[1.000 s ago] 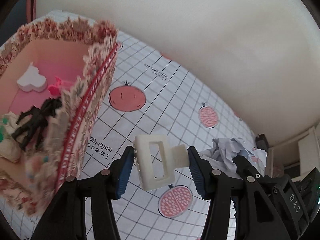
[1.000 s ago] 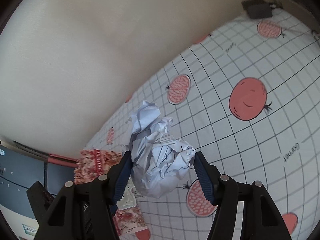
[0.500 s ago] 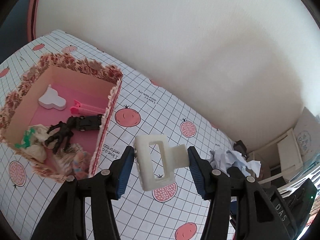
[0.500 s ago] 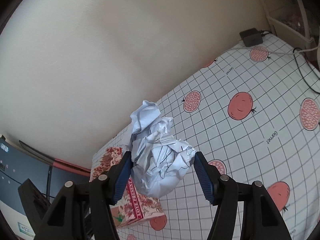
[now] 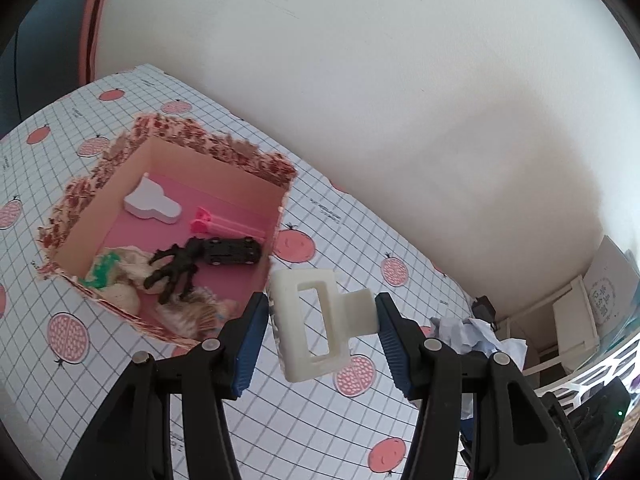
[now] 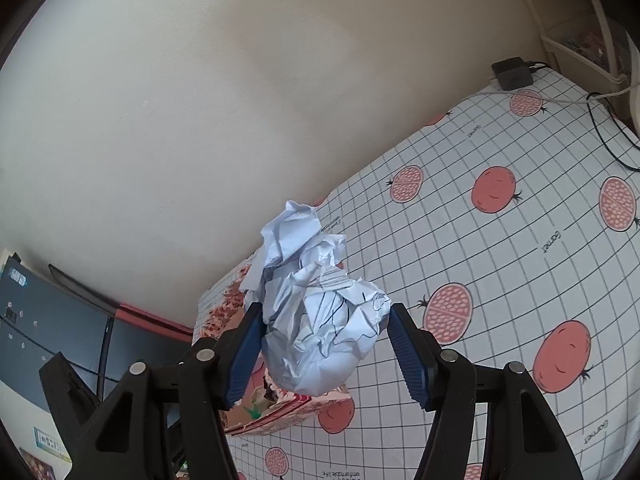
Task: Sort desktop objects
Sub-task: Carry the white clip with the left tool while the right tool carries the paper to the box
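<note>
My left gripper (image 5: pixel 320 340) is shut on a cream plastic hair claw clip (image 5: pixel 316 320), held above the table to the right of the floral box (image 5: pixel 224 148). That box holds a white cloud-shaped piece (image 5: pixel 150 202), a pink stick (image 5: pixel 224 222), a black toy car (image 5: pixel 230 252), a black spidery toy (image 5: pixel 176 270) and shells. My right gripper (image 6: pixel 324 344) is shut on a crumpled paper ball (image 6: pixel 320 312), lifted over the table; the floral box (image 6: pixel 224 312) shows partly behind it. The paper ball (image 5: pixel 472 334) also appears at the right of the left wrist view.
A checked tablecloth with pomegranate prints (image 6: pixel 520 280) covers the table against a cream wall. A black adapter (image 6: pixel 512 74) with cables lies at the far corner. A dark monitor (image 6: pixel 48 320) stands left. White shelving (image 5: pixel 576 320) is to the right.
Both grippers have risen and pulled back from the table, each keeping its object. The box, close up a second ago, now appears whole and farther away.
</note>
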{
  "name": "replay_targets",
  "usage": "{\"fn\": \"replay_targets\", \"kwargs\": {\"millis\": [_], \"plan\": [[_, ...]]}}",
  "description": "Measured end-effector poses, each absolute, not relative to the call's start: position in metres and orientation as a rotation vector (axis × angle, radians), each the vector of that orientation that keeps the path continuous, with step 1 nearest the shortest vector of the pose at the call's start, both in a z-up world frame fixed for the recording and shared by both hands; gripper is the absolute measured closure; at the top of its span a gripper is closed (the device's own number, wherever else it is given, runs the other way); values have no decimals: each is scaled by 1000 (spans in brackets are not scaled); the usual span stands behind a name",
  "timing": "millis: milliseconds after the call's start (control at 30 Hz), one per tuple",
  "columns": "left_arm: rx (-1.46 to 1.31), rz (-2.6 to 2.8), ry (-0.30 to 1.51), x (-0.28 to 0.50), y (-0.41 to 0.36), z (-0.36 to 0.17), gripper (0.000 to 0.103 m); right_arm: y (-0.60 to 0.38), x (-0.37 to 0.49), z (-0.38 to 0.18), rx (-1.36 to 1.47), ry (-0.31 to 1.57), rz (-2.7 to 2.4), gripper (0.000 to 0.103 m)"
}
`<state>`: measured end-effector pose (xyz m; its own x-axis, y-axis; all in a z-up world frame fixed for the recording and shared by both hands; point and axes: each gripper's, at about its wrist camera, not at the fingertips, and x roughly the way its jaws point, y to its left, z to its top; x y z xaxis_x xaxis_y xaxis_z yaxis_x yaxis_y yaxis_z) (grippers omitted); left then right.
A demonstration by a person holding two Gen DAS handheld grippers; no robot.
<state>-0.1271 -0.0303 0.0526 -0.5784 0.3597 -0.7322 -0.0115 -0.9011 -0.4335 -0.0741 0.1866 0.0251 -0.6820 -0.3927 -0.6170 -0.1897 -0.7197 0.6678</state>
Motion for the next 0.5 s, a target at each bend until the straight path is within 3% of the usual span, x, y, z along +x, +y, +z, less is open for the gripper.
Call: {"fn": "replay_targets", "kwargs": {"millis": [500], "plan": [[-1325,2590,-683,-137,-79,35,47,139,-87,16,1192,-1009,-2481,38]]}}
